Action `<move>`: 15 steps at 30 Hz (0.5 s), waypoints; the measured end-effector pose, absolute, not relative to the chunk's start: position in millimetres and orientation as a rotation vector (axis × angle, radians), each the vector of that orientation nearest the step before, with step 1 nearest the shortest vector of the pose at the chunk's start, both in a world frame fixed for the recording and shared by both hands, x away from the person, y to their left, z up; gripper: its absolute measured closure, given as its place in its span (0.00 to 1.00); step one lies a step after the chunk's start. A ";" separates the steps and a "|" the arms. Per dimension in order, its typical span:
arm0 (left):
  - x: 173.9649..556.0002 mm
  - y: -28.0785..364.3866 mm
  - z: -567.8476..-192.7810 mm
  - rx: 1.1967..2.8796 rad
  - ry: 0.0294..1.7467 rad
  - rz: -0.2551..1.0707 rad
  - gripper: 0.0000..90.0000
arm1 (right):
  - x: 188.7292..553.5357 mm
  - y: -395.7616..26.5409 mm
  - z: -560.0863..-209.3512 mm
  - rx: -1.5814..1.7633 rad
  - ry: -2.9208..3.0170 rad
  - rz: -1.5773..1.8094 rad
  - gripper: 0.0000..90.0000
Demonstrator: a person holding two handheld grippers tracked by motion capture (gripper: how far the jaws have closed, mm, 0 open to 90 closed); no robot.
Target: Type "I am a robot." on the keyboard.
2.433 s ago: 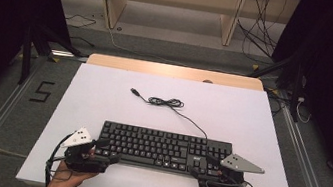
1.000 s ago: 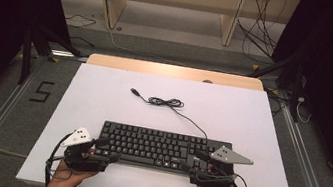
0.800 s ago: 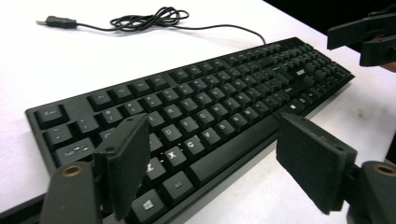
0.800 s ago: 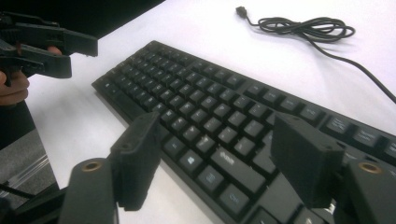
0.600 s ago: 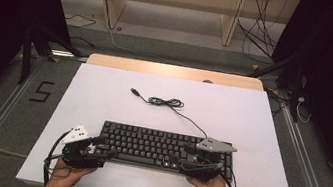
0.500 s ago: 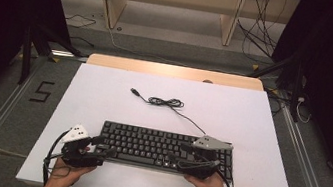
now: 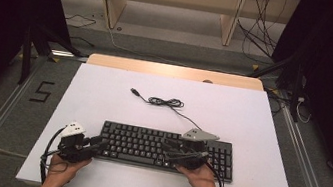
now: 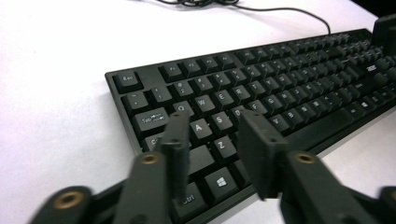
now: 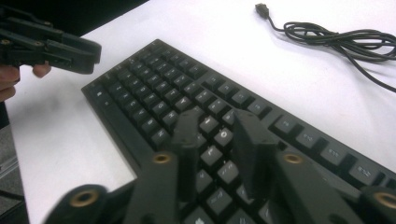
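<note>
Here the black keyboard (image 7: 166,149) lies flat near the front edge of the white table (image 7: 251,122), its long side running across, with its thin cable (image 7: 165,102) coiled on the bare surface behind it and ending in a loose plug.

The left gripper (image 7: 95,144) hovers over the keyboard's left end. Its jaws have just been closing; in the left gripper view they stand a little apart with nothing pinched between them, above the lower-left keys. Legends read clearly there: Esc, Tab, Q, W, E, A, S, Z, Ctrl and the Windows logo key (image 8: 223,181).

The right gripper (image 7: 169,150) is over the right-of-middle keys, its grey plate on top. Its jaws too have just been closing, and they show a narrow gap with no object in it. The key legends beneath are too blurred to read.

On the floor left of the table is a black "5" (image 7: 42,91).
</note>
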State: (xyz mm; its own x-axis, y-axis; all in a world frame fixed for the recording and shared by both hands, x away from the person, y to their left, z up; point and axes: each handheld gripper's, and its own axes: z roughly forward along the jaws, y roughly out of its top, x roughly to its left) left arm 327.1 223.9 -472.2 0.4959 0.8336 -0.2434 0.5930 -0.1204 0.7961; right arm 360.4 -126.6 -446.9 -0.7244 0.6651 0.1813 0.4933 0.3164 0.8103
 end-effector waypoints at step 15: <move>330.3 223.1 -475.7 1.879 1.208 0.315 0.99 | 380.5 -95.8 -460.3 1.109 2.433 1.292 1.00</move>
